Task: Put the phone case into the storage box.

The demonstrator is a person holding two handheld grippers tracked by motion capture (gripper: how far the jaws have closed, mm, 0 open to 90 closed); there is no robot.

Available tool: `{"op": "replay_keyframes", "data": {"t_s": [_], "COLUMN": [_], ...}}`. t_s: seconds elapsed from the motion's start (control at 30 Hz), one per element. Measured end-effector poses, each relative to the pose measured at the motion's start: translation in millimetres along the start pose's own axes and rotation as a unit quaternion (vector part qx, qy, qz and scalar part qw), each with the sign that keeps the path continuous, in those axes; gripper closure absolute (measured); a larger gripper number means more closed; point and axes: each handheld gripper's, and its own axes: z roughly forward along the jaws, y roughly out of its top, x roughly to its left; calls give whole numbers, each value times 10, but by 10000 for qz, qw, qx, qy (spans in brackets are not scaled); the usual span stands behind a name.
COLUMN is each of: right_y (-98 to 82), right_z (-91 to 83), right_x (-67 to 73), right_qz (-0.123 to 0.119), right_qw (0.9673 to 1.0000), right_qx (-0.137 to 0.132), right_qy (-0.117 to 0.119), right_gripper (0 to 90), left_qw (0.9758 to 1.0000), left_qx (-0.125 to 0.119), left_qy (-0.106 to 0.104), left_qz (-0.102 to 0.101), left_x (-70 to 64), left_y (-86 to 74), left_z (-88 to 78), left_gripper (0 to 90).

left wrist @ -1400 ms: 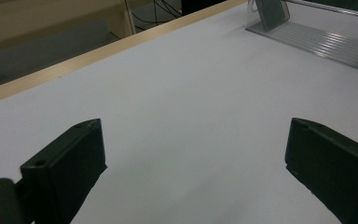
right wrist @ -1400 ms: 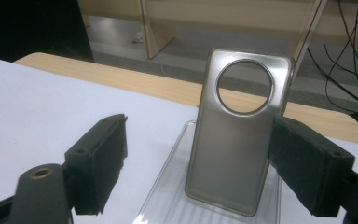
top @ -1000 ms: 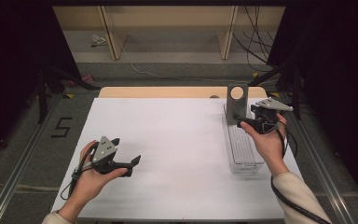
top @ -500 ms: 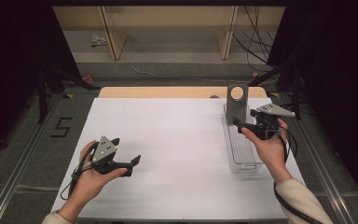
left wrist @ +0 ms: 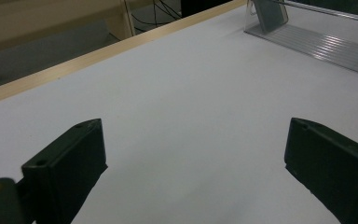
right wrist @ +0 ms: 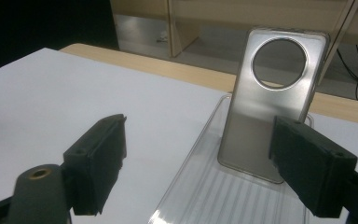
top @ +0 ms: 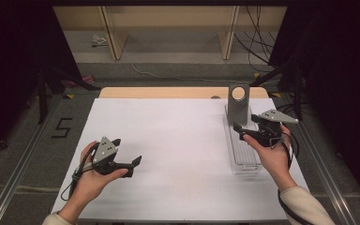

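A silver-grey phone case (top: 238,106) with a round camera hole stands upright at the far end of a clear ribbed plastic tray (top: 242,151) on the right of the white table. My right gripper (top: 244,123) hovers over the tray just short of the case, open and holding nothing. In the right gripper view the case (right wrist: 270,107) stands ahead between the spread jaws of that gripper (right wrist: 198,135), leaning in the tray (right wrist: 200,191). My left gripper (top: 133,166) rests low at the front left, open over bare table. The left gripper view shows its jaws (left wrist: 193,140) wide apart.
The white table top (top: 168,140) has a wooden strip along its far edge (top: 168,92). The tray (left wrist: 317,39) and case (left wrist: 270,11) appear far off in the left gripper view. Shelving, cables and dark floor lie beyond the table.
My right gripper has drawn back slightly along the tray, away from the case. The left gripper has stayed where it was.
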Motion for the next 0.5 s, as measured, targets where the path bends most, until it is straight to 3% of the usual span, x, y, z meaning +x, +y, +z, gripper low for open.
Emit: {"op": "replay_keyframes", "data": {"t_s": [0.5], "right_y": [-60], "right_z": [-77], "right_x": [67], "right_qz": [-85], "right_qw": [9998], "right_qx": [-43], "right_qy": [197], "right_gripper": [186], "left_qw": [10000], "left_qx": [1], "left_qy": [-13], "left_qz": [0], "left_x": [-2], "left_y": [-2], "left_z": [2], "left_gripper": [49]}}
